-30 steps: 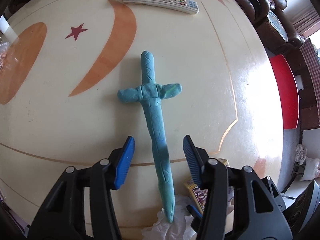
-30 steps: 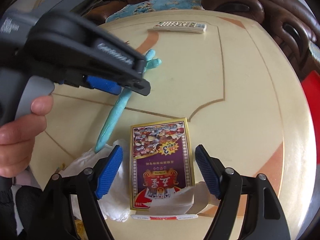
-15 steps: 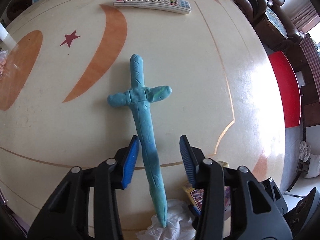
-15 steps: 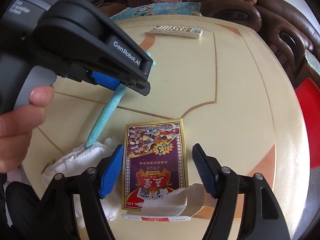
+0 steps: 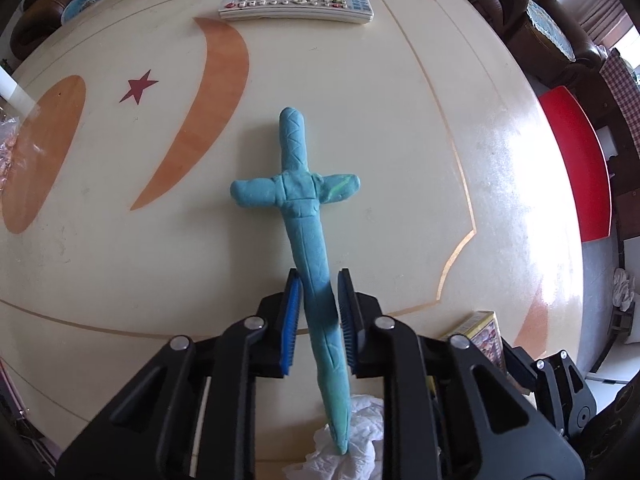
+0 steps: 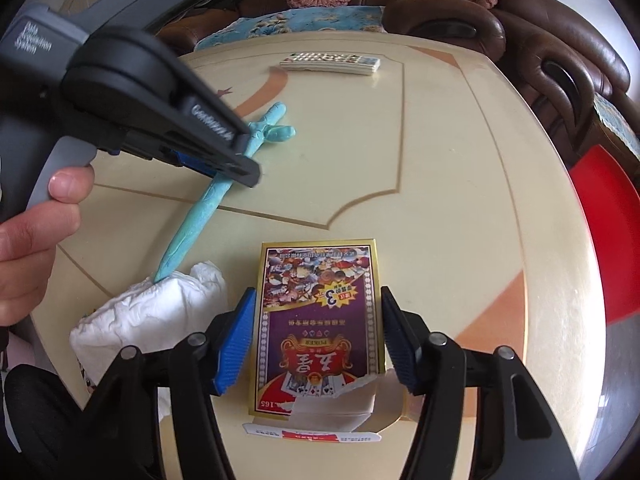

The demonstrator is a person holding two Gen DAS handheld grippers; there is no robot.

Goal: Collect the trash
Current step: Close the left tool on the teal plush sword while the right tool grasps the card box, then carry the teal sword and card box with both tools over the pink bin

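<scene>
Left wrist view: the left tool (image 5: 318,312) has its blue pads on either side of the blade of a blue clay sword (image 5: 308,236), nearly together, with the right pad touching the blade and the left pad close beside it; whether the blade is fully clamped cannot be told. The sword lies flat on the cream bench (image 5: 400,160), hilt pointing away, its tip resting on a crumpled white tissue (image 5: 344,456) at the near edge. A white remote control (image 5: 296,4) lies at the far side.

Right wrist view: the right tool (image 6: 316,340) stands wide apart, its pads flanking a torn playing-card box (image 6: 320,328) that lies flat on the bench without touching it. The tissue (image 6: 148,312) sits just left of the box. A hand (image 6: 36,216) holds the left tool over the sword (image 6: 200,216).
</scene>
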